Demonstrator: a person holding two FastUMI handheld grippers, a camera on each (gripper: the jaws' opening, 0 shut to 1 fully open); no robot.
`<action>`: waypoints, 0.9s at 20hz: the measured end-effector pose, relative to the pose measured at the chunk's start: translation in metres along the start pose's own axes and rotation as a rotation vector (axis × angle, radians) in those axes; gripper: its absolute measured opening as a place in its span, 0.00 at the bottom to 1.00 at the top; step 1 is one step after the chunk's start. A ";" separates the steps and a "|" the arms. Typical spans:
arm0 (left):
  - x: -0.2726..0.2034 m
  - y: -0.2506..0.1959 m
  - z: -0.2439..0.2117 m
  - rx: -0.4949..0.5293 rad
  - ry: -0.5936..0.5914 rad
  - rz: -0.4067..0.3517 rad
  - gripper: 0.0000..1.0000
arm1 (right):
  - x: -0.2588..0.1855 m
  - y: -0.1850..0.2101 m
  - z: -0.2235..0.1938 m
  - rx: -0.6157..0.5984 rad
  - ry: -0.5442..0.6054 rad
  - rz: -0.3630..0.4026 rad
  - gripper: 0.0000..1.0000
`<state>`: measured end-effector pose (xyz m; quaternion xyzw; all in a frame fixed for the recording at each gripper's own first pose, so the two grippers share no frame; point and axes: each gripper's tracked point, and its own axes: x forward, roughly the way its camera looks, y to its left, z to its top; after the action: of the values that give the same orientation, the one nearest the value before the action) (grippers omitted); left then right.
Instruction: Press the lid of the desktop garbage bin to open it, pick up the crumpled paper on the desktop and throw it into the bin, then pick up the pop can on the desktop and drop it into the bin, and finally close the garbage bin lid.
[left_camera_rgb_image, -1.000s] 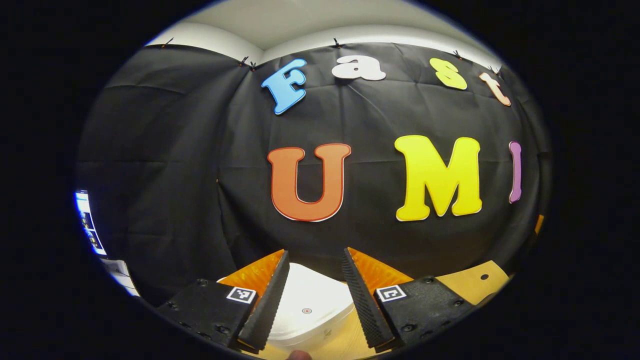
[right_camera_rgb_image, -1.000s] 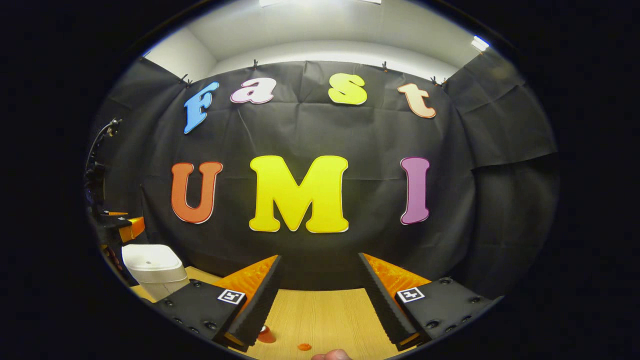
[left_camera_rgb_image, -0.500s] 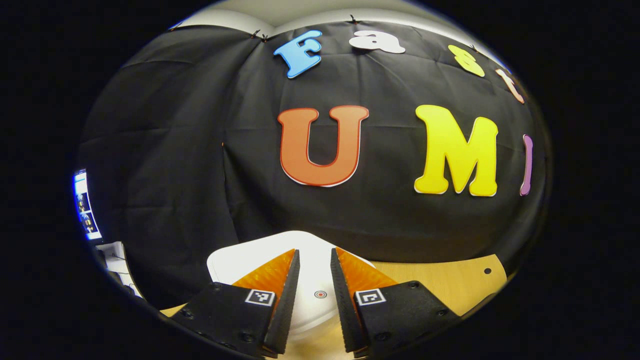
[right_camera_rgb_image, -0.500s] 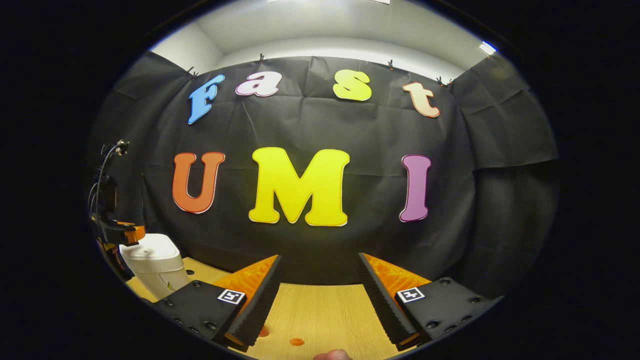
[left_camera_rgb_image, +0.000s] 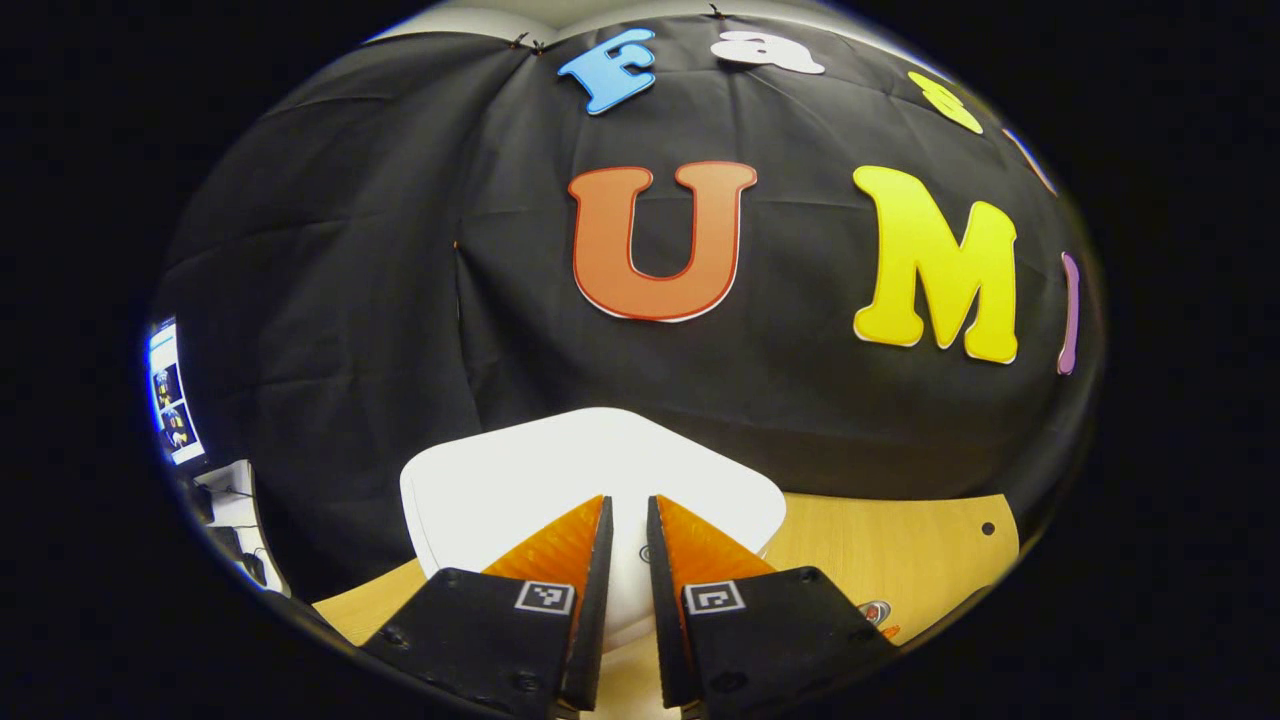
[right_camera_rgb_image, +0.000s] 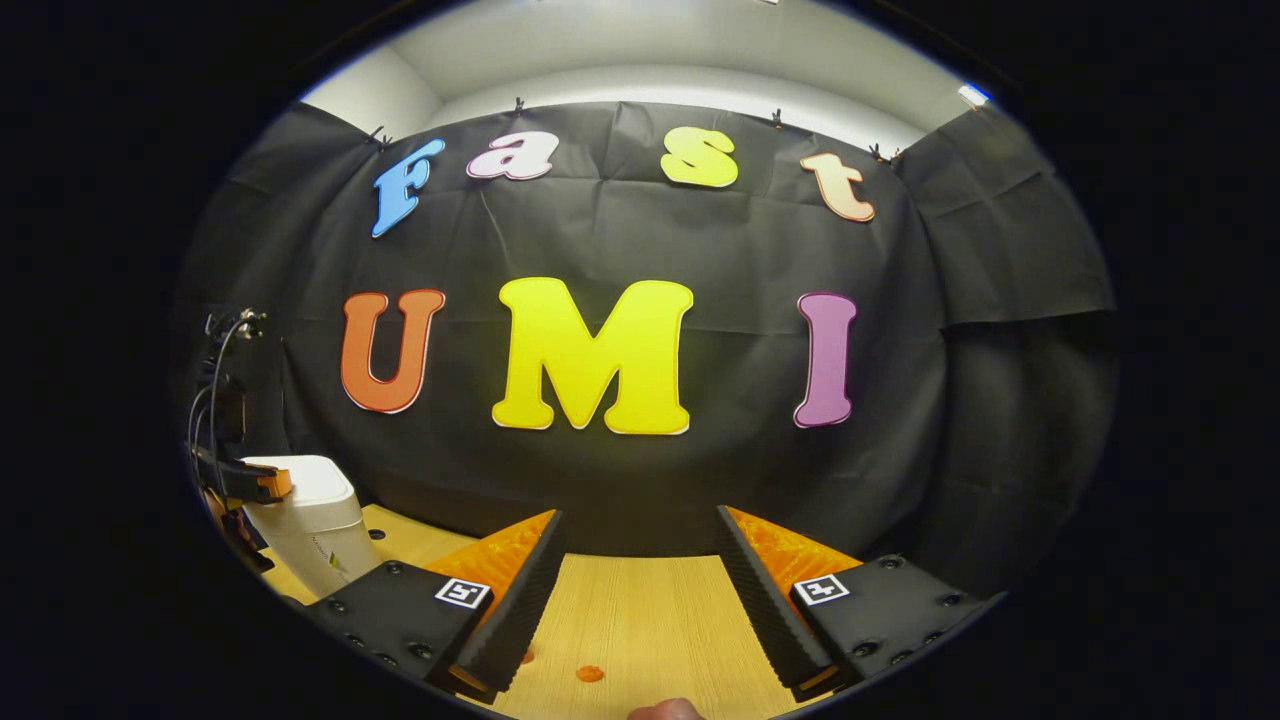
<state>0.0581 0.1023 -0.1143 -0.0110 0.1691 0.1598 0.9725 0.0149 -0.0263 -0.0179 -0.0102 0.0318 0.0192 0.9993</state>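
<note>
The white garbage bin lid (left_camera_rgb_image: 560, 475) lies shut just under and ahead of my left gripper (left_camera_rgb_image: 627, 508). That gripper's fingers stand almost together, with a thin slit between them and nothing held. In the right gripper view the bin (right_camera_rgb_image: 312, 525) stands at the far left of the wooden table (right_camera_rgb_image: 640, 610), and the left gripper (right_camera_rgb_image: 258, 483) rests at the lid's top edge. My right gripper (right_camera_rgb_image: 637, 520) hovers open over bare wood, well to the right of the bin. I cannot make out the crumpled paper or the can.
A small round red-and-white thing (left_camera_rgb_image: 874, 611) peeks out on the table behind the left gripper's right finger. Orange spots (right_camera_rgb_image: 589, 673) mark the wood below the right gripper. A lit screen (left_camera_rgb_image: 170, 400) stands far left. The black cloth wall backs the table.
The left gripper's fingers have gone from wide apart to almost together, and it has moved in over the bin lid. The right gripper stays open and tilts slightly down.
</note>
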 end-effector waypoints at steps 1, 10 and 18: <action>0.000 -0.001 -0.003 0.019 0.013 0.012 0.25 | 0.002 0.002 -0.002 0.002 0.006 0.005 0.94; -0.005 0.004 0.007 -0.011 -0.040 0.014 0.09 | 0.001 0.011 -0.005 -0.002 0.011 0.032 0.94; -0.022 -0.002 0.074 0.024 -0.179 -0.026 0.41 | -0.006 0.005 0.003 0.011 -0.009 0.013 0.94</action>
<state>0.0631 0.0993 -0.0371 0.0126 0.0830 0.1456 0.9858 0.0087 -0.0213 -0.0147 -0.0043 0.0277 0.0254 0.9993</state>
